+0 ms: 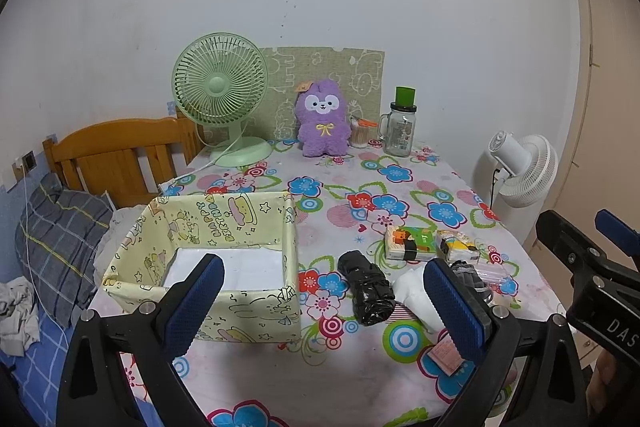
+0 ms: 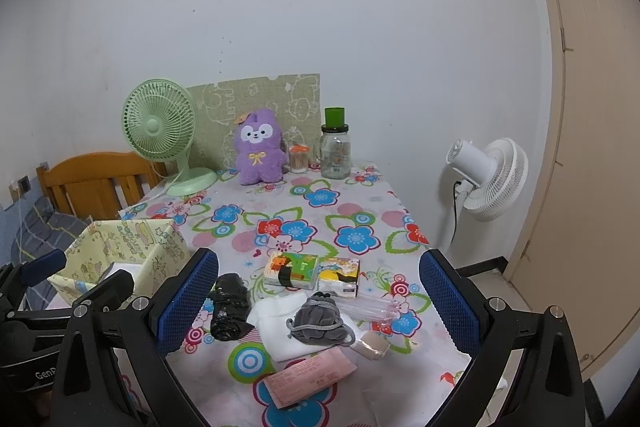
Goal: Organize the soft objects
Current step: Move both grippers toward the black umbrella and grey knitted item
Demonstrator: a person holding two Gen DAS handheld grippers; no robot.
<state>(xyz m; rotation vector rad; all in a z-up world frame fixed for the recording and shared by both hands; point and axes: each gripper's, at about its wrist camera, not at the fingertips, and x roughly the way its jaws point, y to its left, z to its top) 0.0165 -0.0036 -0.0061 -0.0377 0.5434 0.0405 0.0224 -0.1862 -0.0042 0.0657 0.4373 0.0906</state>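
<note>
A yellow cartoon-print box (image 1: 224,227) stands open on the table's left; it also shows in the right wrist view (image 2: 120,247). Beside it lie a black plastic roll (image 1: 368,287) (image 2: 228,307), a white cloth (image 2: 280,323) (image 1: 412,291), a grey drawstring pouch (image 2: 318,319), two tissue packs (image 2: 312,269) (image 1: 432,241) and a pink packet (image 2: 308,375). A purple plush (image 1: 320,117) (image 2: 258,153) sits at the back. My left gripper (image 1: 324,307) is open and empty above the near edge. My right gripper (image 2: 320,307) is open and empty, over the small items.
A green desk fan (image 1: 220,91), a glass jar with a green lid (image 1: 400,127) and a cotton-swab holder (image 2: 299,159) stand at the table's back. A white floor fan (image 2: 488,179) stands right of the table. A wooden bed with a pillow (image 1: 60,239) is left.
</note>
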